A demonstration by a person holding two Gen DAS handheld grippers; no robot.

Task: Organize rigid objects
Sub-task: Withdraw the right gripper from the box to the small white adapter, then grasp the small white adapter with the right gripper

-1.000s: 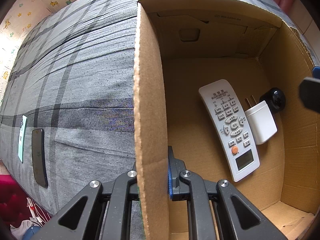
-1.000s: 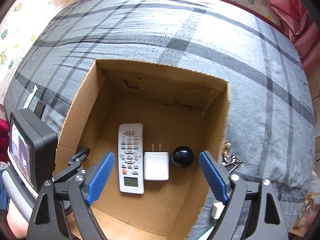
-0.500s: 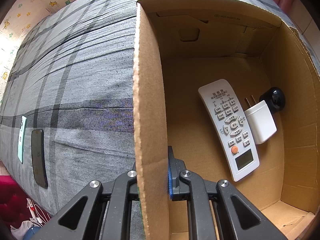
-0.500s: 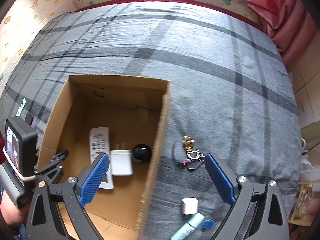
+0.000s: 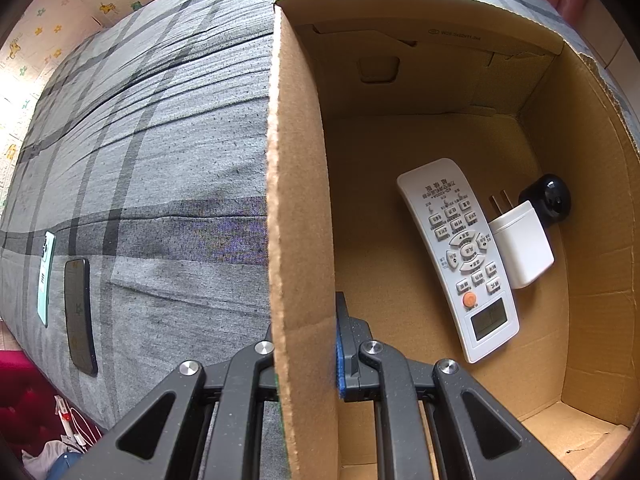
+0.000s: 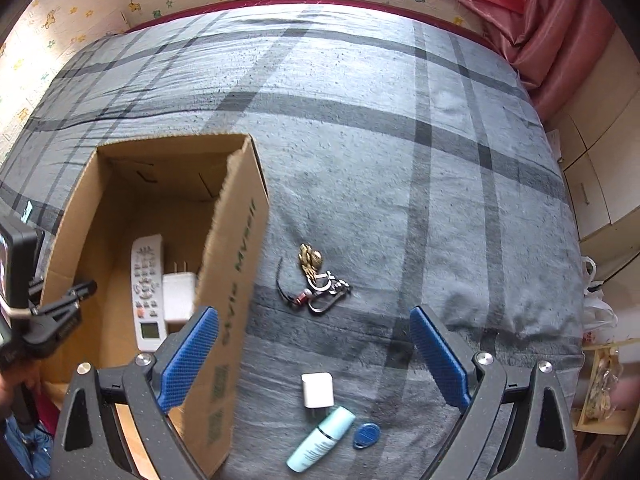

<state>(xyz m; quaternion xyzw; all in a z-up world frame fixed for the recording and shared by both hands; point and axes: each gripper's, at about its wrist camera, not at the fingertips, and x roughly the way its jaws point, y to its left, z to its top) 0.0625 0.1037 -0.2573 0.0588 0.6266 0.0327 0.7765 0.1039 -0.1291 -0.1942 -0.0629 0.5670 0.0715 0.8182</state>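
An open cardboard box (image 5: pixel 300 200) stands on the grey plaid bed. Inside lie a white remote (image 5: pixel 460 260), a white plug charger (image 5: pixel 520 248) and a black round object (image 5: pixel 548 200). My left gripper (image 5: pixel 306 320) is shut on the box's left wall, one pad inside and one outside. My right gripper (image 6: pixel 312 312) hangs open over the bedcover, just right of the box (image 6: pixel 236 240), with nothing between its fingers. A bunch of keys (image 6: pixel 316 280) lies just beyond its fingertips. Below them lie a second white charger (image 6: pixel 317 390), a pale teal bottle (image 6: pixel 320 440) and a blue fob (image 6: pixel 366 436).
Two phones, one black (image 5: pixel 80 316) and one pale green (image 5: pixel 46 276), lie near the bed's left edge. A pink curtain (image 6: pixel 540 20) and cabinet fronts (image 6: pixel 600 160) border the bed on the right. Wide bedcover stretches beyond the box.
My right gripper has swung from above the box's inside to the bedcover on its right, bringing the keys, charger, bottle and fob into view. The left gripper has kept still on the wall.
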